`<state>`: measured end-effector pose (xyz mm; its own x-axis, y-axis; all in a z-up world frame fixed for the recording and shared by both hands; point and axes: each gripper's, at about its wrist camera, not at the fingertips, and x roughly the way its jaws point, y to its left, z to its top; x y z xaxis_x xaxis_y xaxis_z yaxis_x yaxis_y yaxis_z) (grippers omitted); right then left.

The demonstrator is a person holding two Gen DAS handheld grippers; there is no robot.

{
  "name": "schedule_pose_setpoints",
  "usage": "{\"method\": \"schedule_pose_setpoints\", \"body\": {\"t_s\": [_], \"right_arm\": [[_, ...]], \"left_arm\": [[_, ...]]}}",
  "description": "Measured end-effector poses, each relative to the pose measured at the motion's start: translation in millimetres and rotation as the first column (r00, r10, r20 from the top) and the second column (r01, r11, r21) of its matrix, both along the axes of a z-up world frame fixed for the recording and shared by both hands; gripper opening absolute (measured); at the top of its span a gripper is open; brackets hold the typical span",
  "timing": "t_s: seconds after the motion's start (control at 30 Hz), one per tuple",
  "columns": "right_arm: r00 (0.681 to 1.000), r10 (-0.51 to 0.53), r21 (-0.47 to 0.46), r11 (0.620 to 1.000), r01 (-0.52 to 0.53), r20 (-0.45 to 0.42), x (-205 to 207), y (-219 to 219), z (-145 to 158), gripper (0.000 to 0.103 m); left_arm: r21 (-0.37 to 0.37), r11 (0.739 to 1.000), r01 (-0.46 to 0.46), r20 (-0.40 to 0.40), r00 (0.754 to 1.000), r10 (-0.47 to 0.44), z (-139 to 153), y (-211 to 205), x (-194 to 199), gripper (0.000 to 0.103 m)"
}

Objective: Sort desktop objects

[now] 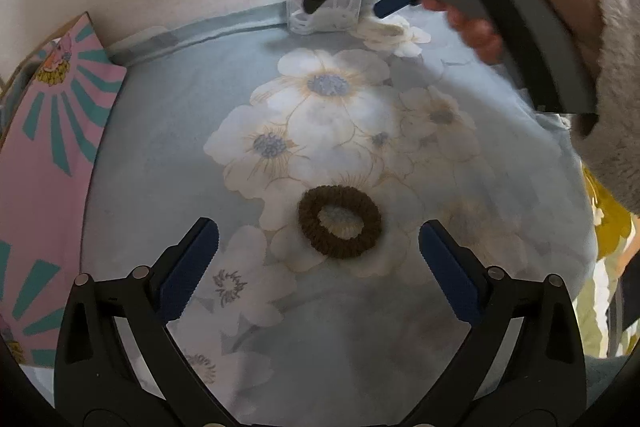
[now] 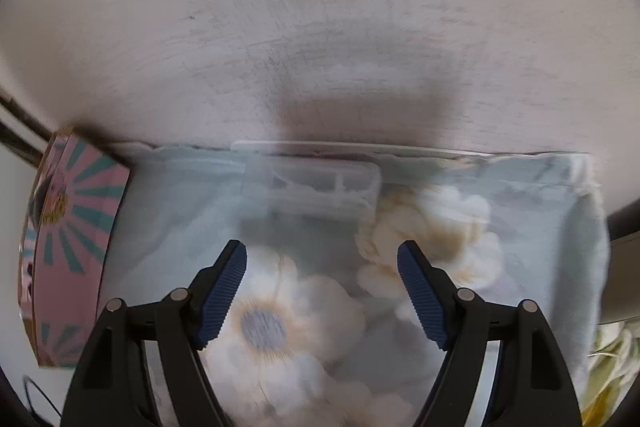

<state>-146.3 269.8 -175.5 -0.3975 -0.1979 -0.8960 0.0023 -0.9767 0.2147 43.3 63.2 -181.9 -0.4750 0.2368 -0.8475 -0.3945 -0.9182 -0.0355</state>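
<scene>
Left wrist view: brown hair tie lies between spread jaws of left gripper, untouched. Soft, light, squashy; pinch across one side of ring. Right gripper jaws spread, empty.

Pale scuffed wall behind; tabletop under blue floral cloth (pink-teal rayed box at left).

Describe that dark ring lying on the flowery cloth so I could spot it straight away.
Start at the pale blue floral cloth covering the table. Near its middle, just ahead of the open left gripper, lies the hair scrunchie: a fuzzy brown ring, the only dark, soft loop among the printed white flowers.
</scene>
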Motion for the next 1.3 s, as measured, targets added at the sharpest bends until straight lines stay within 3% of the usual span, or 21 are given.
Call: {"method": "schedule_pose_setpoints", "body": {"t_s": [0.07,0.23,0.4,0.47,0.57,0.7,1.07,1.3], "right_arm": [[1.0,-0.013,0.002,1.0,0.013,-0.004,-5.8,-4.6,-4.6,0.074],[1.0,-0.018,0.062,0.998,0.019,-0.021,-18.0,-21.2,-12.3,0.074],[0.998,-0.054,0.083,0.995,0.056,-0.023,-26.5,-23.4,-17.8,0.078],[0.998,-0.061,0.08,0.995,0.064,-0.034,-27.6,-22.9,-18.2,0.078],[0.997,-0.066,0.073,0.995,0.069,-0.04,-28.2,-21.9,-18.0,0.078],[0.996,-0.062,0.08,0.995,0.066,-0.06,-23.0,-20.9,-15.9,0.077],[0.994,-0.031,0.088,0.995,0.04,-0.102,1.1,-19.6,7.6,0.077],[0.994,-0.008,0.099,0.995,0.019,-0.108,19.8,-18.9,21.4,0.077]], "left_arm": [[0.002,1.0,-0.002,-0.014,1.0,0.002,-2.8,2.5,-0.3,0.097],[0.007,1.0,-0.001,0.019,1.0,0.001,-16.8,5.9,-4.2,0.073],[0.005,1.0,0.005,0.01,1.0,-0.005,-19.0,3.0,-4.3,0.062],[0.0,1.0,0.005,0.005,1.0,-0.005,-17.8,1.2,-5.3,0.044],[0.01,1.0,-0.003,0.014,1.0,0.003,-16.2,-5.1,-9.8,0.034],[0.032,0.999,-0.009,0.028,1.0,0.008,-12.5,-11.9,-11.7,0.029],[0.039,0.999,-0.015,-0.003,1.0,0.015,11.2,-21.1,-15.4,0.028],[0.026,1.0,-0.008,-0.01,1.0,0.009,25.2,-26.2,-18.7,0.016]]}}
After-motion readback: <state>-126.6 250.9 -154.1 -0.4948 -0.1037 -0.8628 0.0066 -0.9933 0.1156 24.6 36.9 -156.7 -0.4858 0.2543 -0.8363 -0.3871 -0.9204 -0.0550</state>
